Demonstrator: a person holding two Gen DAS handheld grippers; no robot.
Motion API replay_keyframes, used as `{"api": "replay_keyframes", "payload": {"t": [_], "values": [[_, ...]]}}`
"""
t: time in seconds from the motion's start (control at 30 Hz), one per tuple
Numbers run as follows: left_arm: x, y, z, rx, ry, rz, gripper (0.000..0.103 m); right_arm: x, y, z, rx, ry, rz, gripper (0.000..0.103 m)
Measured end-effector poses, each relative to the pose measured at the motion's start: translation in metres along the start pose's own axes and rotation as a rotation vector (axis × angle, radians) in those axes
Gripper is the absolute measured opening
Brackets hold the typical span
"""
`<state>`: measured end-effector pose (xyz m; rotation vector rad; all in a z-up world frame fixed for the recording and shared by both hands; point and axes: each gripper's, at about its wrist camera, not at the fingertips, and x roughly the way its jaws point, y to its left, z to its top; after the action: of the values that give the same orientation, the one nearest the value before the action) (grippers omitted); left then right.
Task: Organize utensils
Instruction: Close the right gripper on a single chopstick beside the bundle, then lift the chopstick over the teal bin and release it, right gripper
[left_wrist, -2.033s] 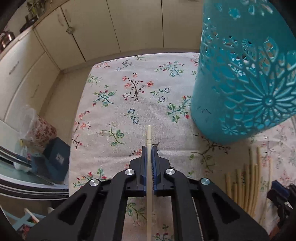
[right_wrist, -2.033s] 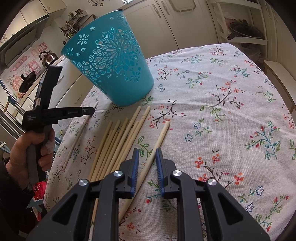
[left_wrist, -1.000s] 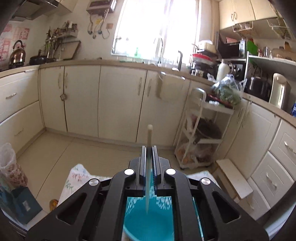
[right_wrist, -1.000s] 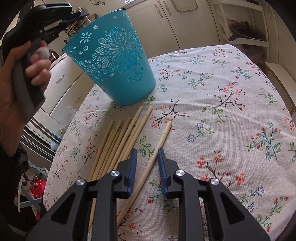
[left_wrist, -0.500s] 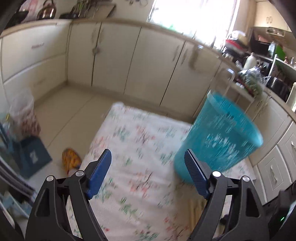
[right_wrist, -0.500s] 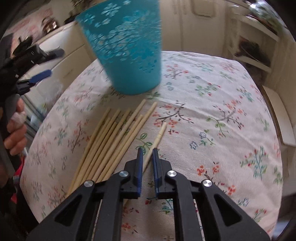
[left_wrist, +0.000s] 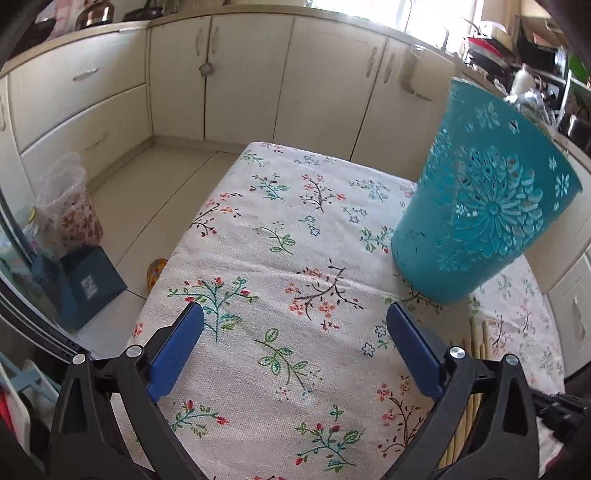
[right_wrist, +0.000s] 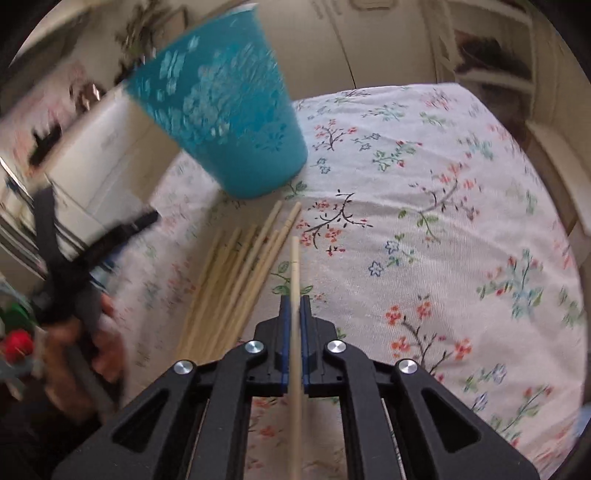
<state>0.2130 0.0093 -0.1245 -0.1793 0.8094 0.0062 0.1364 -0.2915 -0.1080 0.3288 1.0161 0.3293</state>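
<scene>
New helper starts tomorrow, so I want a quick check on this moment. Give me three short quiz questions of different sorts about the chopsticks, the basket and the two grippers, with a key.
1. True or false: the left gripper holds a chopstick.
2. Multiple choice: the right gripper is A) open above the pile, B) shut on a chopstick, C) inside the basket.
3. Fill in: the loose chopsticks lie on the floral ____, on the near side of the basket.

Key: 1 false, its jaws stand wide open with only cloth between them; 2 B; 3 cloth.
</scene>
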Motion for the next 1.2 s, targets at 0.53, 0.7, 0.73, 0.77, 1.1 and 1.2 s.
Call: {"api": "replay_keyframes", "payload": {"t": [0.53, 0.7, 0.73, 0.77, 1.1, 1.2], "values": [[0.01, -0.007, 0.0, 0.031, 0.042, 0.02, 0.095, -0.111, 0.096, 0.125, -0.044, -0.554, 0.297, 0.006], [0.012, -0.004, 0.001, 0.01, 0.046, 0.004, 0.095, -0.092, 0.129, 0.172, -0.113, -0.769, 0.086, 0.006], [0.013, -0.003, 0.001, 0.003, 0.046, -0.002, 0.095, -0.082, 0.13, 0.176, -0.122, -0.777, 0.048, 0.006], [0.012, -0.002, 0.001, -0.001, 0.045, -0.005, 0.095, -0.07, 0.13, 0.181, -0.131, -0.776, 0.002, 0.006], [0.011, 0.007, 0.002, -0.059, 0.032, -0.035, 0.095, -0.032, 0.113, 0.155, -0.223, -0.626, -0.085, 0.02], [0.011, 0.008, 0.002, -0.067, 0.034, -0.036, 0.095, -0.056, 0.105, 0.136, -0.205, -0.631, -0.058, 0.021]]}}
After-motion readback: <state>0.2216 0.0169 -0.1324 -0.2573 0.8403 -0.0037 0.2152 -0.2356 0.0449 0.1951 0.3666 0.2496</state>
